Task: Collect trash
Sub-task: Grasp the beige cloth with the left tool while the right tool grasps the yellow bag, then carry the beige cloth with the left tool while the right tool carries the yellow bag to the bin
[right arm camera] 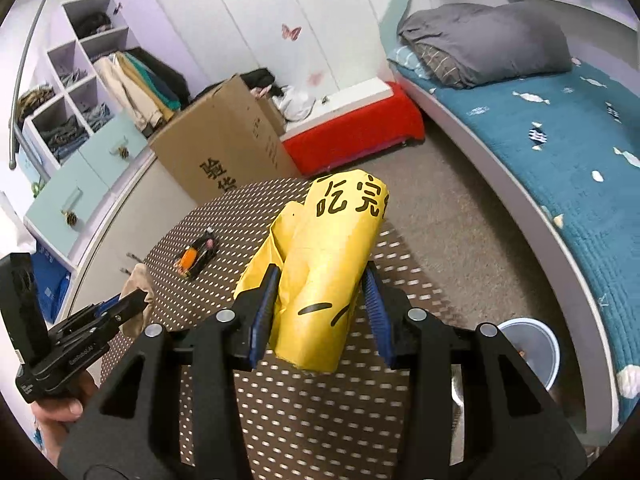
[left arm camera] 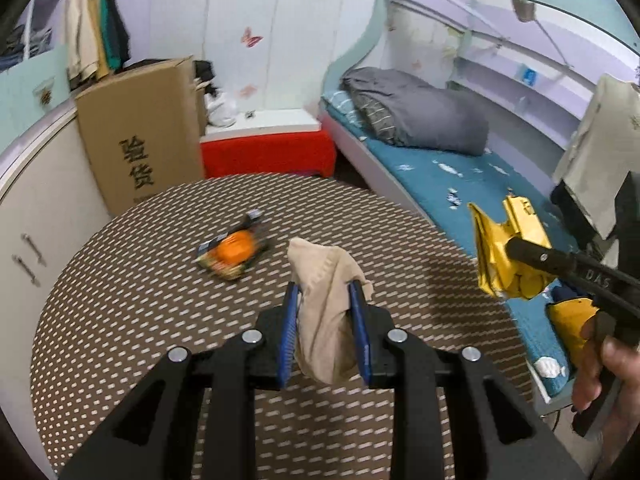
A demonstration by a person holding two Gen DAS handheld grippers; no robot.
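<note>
Table: a round top (left arm camera: 120, 320) with a brown cover dotted in white fills the lower half of both views.
Room: a bed (left arm camera: 448, 176) with a blue sheet and a grey quilt (left arm camera: 420, 112) runs along the right; a red stool (left arm camera: 268, 152) stands at centre top, a carton (left arm camera: 140, 136) with black characters to its left, white cabinets at the left edge.
Left gripper (left arm camera: 325, 292): at centre bottom of the left view, fingers clamped on a beige wad (left arm camera: 324, 280), held above the table.
Right gripper (right arm camera: 320, 280): at centre bottom of the right view, fingers clamped on a yellow wrapper (right arm camera: 328, 256) with black characters, held over the table's right edge.
Orange wrapper (left arm camera: 234, 252): lies on the table, left of centre in the left view, apart from both grippers.
Left view only: the yellow wrapper at the right edge, against the bed, and shelves above the bed.
Right view only: a blue bin (right arm camera: 532, 350) on the floor at lower right, between table and bed; cubby shelves (right arm camera: 68, 92) with clothes at upper left; the floor's grey carpet.
</note>
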